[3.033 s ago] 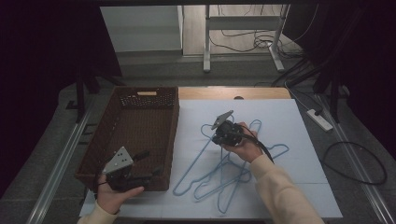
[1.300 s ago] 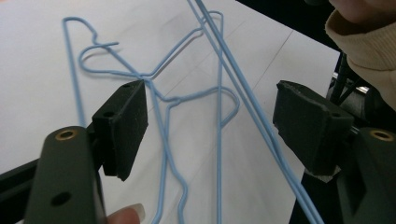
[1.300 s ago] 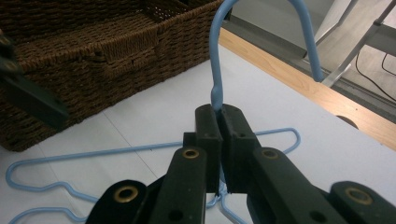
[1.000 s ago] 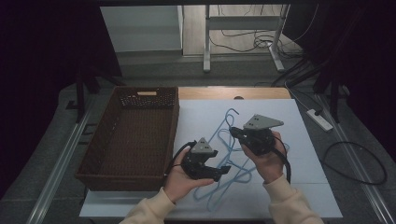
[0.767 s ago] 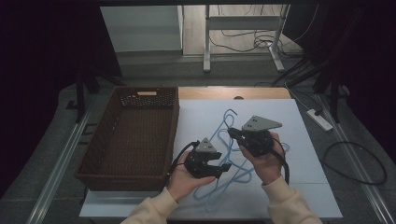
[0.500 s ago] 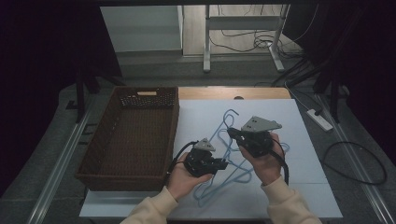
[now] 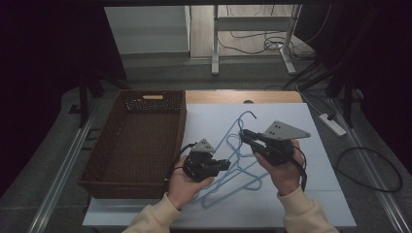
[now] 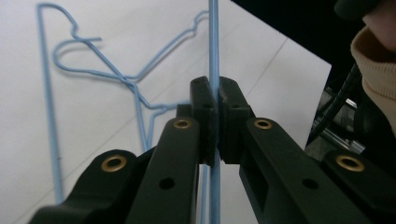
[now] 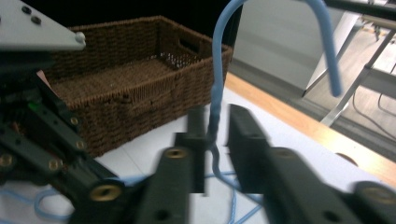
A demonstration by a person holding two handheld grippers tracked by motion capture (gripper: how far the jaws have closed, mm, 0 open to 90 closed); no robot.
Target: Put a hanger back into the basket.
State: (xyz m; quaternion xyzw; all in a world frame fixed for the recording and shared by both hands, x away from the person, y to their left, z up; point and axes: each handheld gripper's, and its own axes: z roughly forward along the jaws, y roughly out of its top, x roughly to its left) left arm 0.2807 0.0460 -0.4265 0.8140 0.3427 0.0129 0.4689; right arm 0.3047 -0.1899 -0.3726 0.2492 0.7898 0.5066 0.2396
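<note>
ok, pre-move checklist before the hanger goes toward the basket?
1. left gripper clamped on the hanger wire: ok, jaws shut on it.
2. right gripper clamped on the hanger neck: not ok, jaws apart around the twisted wire.
3. Held hanger free of the other hangers on the table: cannot tell, the wires overlap.
4. wicker basket ready to receive: ok, looks empty.
5. Cables off the hangers: cannot tell.

basket (image 7: 136, 138) left of hangers (image 7: 233, 165), on table (image 7: 316, 194)
</note>
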